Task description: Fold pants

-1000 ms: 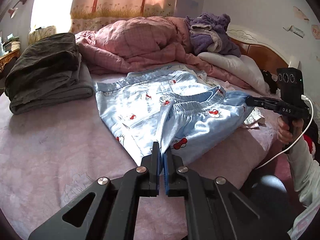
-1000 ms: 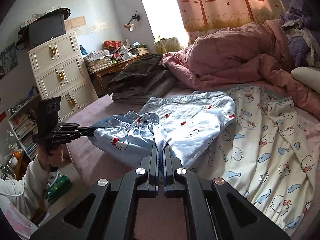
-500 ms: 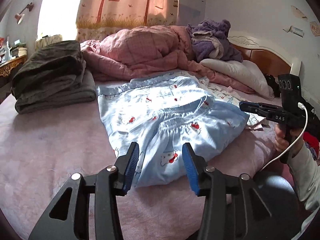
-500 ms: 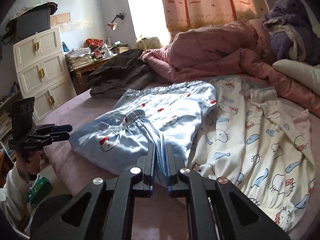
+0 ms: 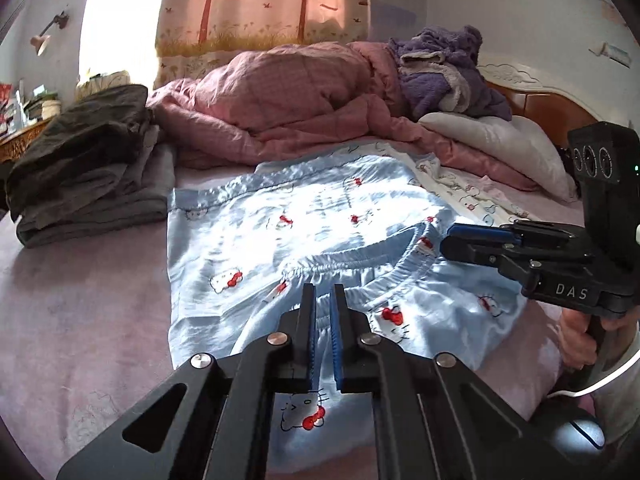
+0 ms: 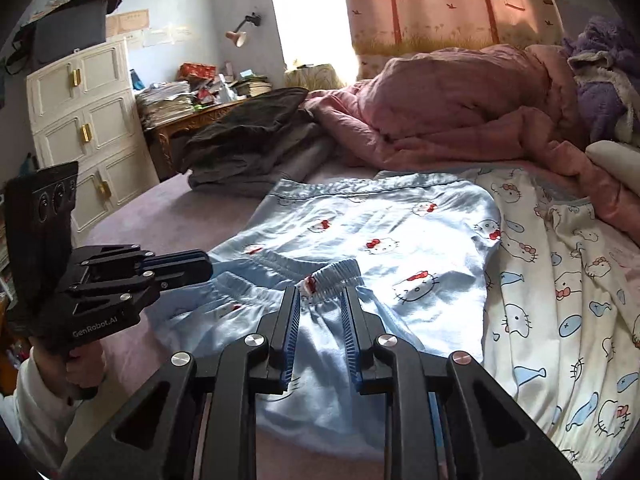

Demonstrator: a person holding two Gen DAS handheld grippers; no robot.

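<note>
Light blue pants point(image 5: 312, 232) with red-bow cat prints lie folded on the pink bed, elastic waistband point(image 5: 360, 268) toward me; they also show in the right wrist view point(image 6: 372, 240). My left gripper point(image 5: 322, 296) hovers just over the waistband, its jaws a narrow gap apart with no cloth between them. My right gripper point(image 6: 320, 300) is open over the waistband point(image 6: 332, 276), empty. Each gripper shows in the other's view: the right one point(image 5: 472, 240) at the pants' right edge, the left one point(image 6: 176, 268) at their left edge.
A folded dark grey pile point(image 5: 88, 168) lies at the left. A pink quilt point(image 5: 304, 96) and purple robe point(image 5: 444, 76) lie behind. White cat-print pants point(image 6: 568, 288) lie to the right. A cream cabinet point(image 6: 84, 128) and cluttered desk point(image 6: 188, 104) stand beyond the bed.
Both grippers let go of the pants, which now lie flat and folded. The left jaws opened wide, then narrowed to a small gap; the right jaws opened. Both grippers moved in closer together over the waistband.
</note>
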